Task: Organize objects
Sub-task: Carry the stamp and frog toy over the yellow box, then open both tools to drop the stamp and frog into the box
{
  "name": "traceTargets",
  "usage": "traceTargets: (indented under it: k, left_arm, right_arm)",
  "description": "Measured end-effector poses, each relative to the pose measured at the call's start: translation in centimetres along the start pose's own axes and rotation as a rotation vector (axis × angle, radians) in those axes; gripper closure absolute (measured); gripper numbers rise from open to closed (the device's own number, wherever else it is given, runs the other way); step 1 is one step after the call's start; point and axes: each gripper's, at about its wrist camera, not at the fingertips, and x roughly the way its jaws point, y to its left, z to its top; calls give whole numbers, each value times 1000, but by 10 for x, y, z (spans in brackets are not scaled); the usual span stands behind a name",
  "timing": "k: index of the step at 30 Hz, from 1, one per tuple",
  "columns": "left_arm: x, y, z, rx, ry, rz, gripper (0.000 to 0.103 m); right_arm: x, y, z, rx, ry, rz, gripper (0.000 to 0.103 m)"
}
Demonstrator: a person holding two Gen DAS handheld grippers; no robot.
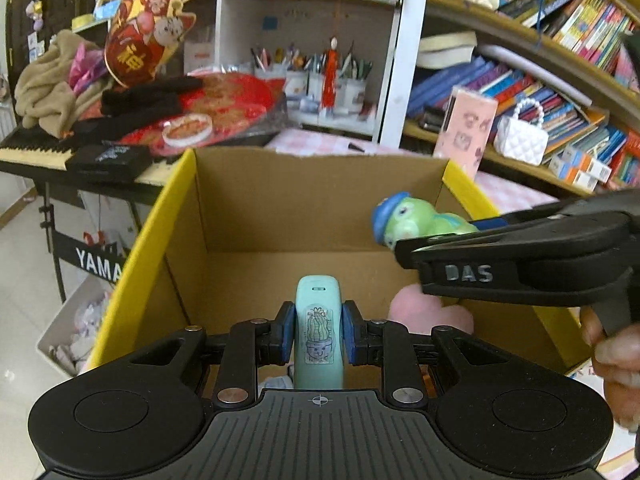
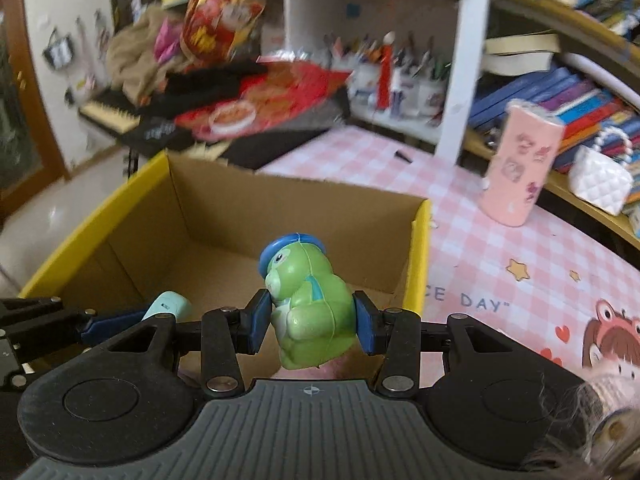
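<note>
While my left claw [image 1: 319,334] clamps a mint-green case [image 1: 319,330] with a cactus sticker, it hangs over the open cardboard box [image 1: 320,200], whose yellow-edged walls leave bare floor beneath; a pink plush [image 1: 424,312] lies at its right. From the right wrist, my right claw [image 2: 310,318] grips a glossy green blue-capped figurine [image 2: 306,300] above the box's right wall, beside the pink checked desk [image 2: 500,264].

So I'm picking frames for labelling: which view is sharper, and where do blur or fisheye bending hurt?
Left wrist view: mostly sharp, the mint case and cardboard box crisp, bookshelves bowed by the fisheye. Right wrist view: the green toy in the right hand-held gripper is sharp, but the background clutter is smeared by motion blur.
</note>
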Motion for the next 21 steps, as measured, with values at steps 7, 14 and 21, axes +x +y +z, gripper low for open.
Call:
traceTargets:
  k: [7,14,21]
  left_arm:
    - [10,-4,-3,2,31,11,80]
    - [10,-5,-2,16,35,6,79]
    - [-7,-4,-1,-3,-39,-14,54]
  right_arm:
    - [22,7,9,-111,87,14,61]
    - [26,8,9,-149,102,-1,61]
    - [12,-1,10,-56,33,27,51]
